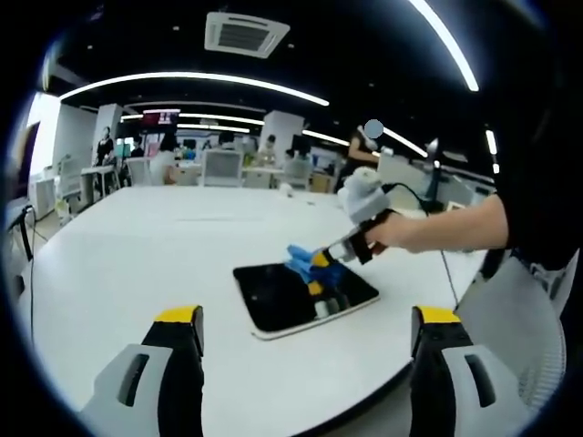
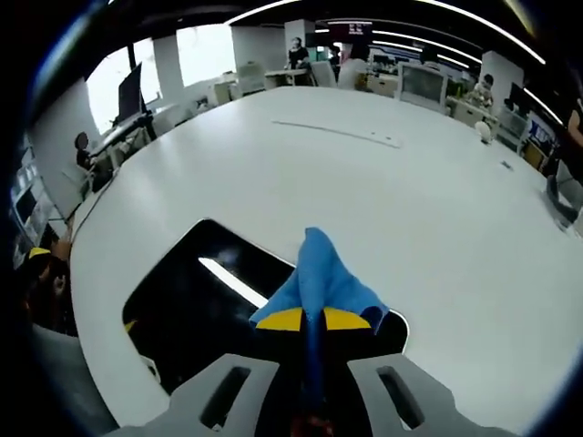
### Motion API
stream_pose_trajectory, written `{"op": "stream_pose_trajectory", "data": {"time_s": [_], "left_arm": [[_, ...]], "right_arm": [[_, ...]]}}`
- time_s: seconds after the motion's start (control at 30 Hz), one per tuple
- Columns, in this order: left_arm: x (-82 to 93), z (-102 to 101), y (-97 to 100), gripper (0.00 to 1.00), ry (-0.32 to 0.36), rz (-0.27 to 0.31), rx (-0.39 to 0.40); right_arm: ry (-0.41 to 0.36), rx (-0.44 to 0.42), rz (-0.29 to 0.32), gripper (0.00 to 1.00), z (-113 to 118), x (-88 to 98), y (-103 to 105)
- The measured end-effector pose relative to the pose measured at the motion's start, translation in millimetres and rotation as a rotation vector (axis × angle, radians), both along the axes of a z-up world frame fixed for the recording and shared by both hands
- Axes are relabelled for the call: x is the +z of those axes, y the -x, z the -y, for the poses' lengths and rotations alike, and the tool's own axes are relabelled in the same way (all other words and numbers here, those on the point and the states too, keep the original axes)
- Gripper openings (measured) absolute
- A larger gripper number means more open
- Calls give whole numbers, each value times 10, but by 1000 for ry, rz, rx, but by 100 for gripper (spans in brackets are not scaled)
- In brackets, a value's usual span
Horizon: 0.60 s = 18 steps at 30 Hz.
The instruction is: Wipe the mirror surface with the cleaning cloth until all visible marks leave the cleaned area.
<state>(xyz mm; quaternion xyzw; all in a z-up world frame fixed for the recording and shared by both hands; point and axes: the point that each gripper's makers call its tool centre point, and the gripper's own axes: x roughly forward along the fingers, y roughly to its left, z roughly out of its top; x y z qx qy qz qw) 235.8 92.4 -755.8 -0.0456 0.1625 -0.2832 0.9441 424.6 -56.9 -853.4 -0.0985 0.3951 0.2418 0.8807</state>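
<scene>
Right tool point(image 2: 307, 320) pinches blue cloth point(image 2: 321, 278), pointing forward over mirror point(image 2: 196, 300).

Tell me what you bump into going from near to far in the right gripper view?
Right gripper shut on the blue cloth → dark mirror → big white table → chairs and desks at the far side of the room.

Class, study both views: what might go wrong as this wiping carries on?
1. The mirror lies loose near the table edge, and the left gripper hovers open, not steadying it; a push may slide it.
2. The right gripper pinches the blue cloth by a small fold, which may slip out.
</scene>
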Motion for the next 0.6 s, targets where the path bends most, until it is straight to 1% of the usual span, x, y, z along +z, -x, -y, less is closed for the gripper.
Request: {"op": "stream_pose_trajectory", "data": {"time_s": [0.13, 0.33, 0.43, 0.5, 0.6], "left_arm": [[2, -31, -16, 93, 3, 0, 21], [1, -20, -6, 93, 3, -1, 13], [2, -21, -3, 93, 3, 0, 13], [2, -19, -1, 93, 3, 0, 12], [5, -15, 1, 92, 6, 1, 9]], "right_arm": [[-1, 7, -1, 1, -75, -2, 12], [-17, 16, -4, 1, -234, 0, 6], [-16, 24, -2, 1, -358, -1, -6], [-16, 24, -5, 1, -387, -13, -48], [-17, 29, -7, 1, -445, -23, -41]]}}
